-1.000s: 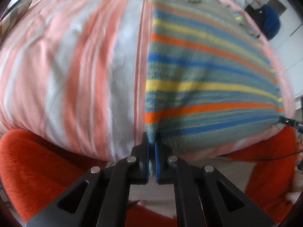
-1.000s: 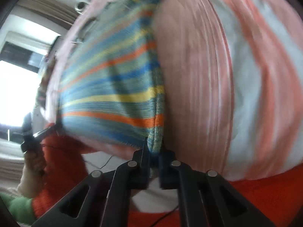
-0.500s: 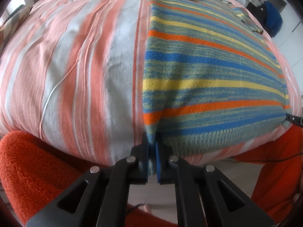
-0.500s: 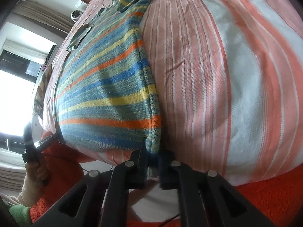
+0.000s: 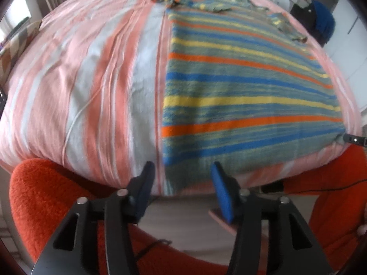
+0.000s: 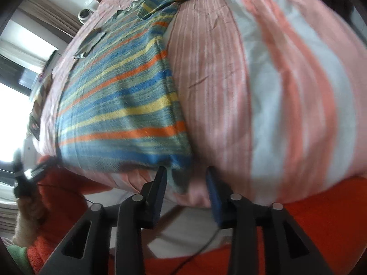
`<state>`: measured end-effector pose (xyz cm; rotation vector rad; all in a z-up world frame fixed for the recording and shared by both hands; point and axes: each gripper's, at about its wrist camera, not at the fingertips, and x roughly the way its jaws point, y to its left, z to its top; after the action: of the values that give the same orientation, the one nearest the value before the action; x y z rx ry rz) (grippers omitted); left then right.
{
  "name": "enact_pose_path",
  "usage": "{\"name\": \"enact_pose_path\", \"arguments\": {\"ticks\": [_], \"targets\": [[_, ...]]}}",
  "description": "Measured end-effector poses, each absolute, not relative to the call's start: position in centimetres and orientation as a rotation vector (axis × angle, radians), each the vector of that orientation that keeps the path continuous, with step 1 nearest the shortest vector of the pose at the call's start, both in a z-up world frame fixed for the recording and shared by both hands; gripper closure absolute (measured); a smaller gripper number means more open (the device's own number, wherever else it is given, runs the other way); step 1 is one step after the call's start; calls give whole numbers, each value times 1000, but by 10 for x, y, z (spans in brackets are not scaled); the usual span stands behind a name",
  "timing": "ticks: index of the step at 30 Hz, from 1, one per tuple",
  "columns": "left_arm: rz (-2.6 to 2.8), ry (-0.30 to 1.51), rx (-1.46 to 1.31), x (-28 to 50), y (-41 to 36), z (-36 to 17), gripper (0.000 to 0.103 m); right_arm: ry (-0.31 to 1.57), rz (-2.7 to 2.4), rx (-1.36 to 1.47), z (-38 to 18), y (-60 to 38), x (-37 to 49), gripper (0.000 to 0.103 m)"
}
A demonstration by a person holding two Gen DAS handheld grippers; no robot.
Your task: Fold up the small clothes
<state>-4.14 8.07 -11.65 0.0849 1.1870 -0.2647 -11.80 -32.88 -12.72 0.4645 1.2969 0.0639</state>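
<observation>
A striped knit sweater in grey-green, blue, yellow and orange lies flat on the bed, hem toward me; it also shows in the right wrist view. My left gripper is open, its jaws on either side of the sweater's near left hem corner, not touching it. My right gripper is open around the near right hem corner, which hangs over the bed edge. The sleeves lie bunched at the far end.
The bed carries a pink-and-white striped sheet. The person's orange fleece sleeves fill the lower corners. A dark blue garment hangs at the far right. A window is at the left of the right wrist view.
Both grippers have opened and let go of the sweater's hem corners, then pulled back slightly. The sweater now rests flat on the bed.
</observation>
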Motion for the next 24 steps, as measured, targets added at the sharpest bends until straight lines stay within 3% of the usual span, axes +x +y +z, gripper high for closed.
{"name": "enact_pose_path", "arguments": {"ticks": [3,10,16,24], "targets": [[-256,1120,95,-46,80,-92,39,1265,12,391,-113,-335,-123,55],[-176,942,24,-19,100,-53,13,1169,-139,179,-83,-350,-126,51],[-152,858,-14,14,91,-50,9,1080,-154,185,-74,-343,-126,48],[-15,860,-38,23,95,-100,9,949,-181,218,-71,-313,-126,47]]}}
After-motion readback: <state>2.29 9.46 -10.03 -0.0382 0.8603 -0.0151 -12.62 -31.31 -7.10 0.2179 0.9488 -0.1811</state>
